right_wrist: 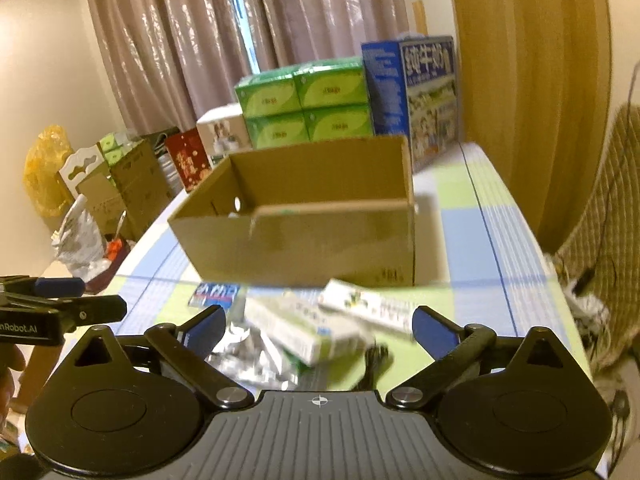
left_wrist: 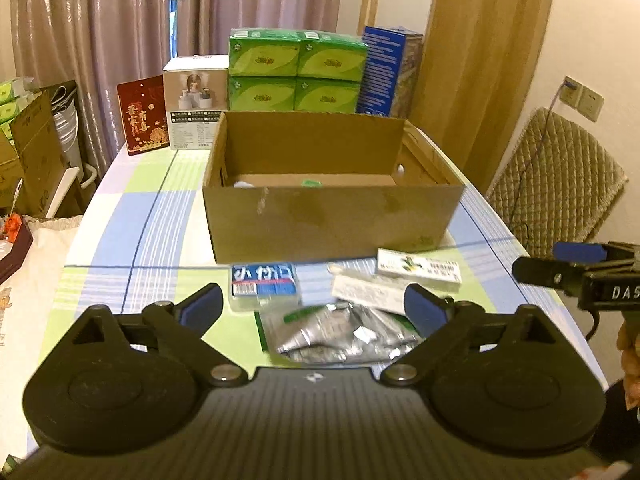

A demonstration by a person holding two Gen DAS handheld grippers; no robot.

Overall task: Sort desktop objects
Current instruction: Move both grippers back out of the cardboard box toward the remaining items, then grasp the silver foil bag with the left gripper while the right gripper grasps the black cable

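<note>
- Left wrist view: left gripper [left_wrist: 314, 308] spread wide and empty, hovering above a silver foil pouch [left_wrist: 340, 334] on the checked surface [left_wrist: 132, 216].
- Just beyond the pouch: blue packet [left_wrist: 264, 280], long white carton [left_wrist: 374, 294] and white-and-green carton [left_wrist: 418, 266], all loose in front of the open cardboard box [left_wrist: 332, 216].
- Inside the box, only a glimpse of something white and something green near the floor; contents otherwise hidden.
- Right gripper [left_wrist: 536, 266] at the far right edge, seen side-on; open or closed cannot be told from here.
- Right wrist view: right gripper [right_wrist: 316, 328] spread wide, nothing held, poised over the blurred cartons [right_wrist: 312, 330] and foil.
- Black cable-like thing [right_wrist: 374, 364] beside the cartons, too blurred to name.
- Judged step: reaching for a first pick, most items not yet boxed.
- Next move calls for lowering onto one item, closing squarely, then lifting clear of the box wall.
</note>
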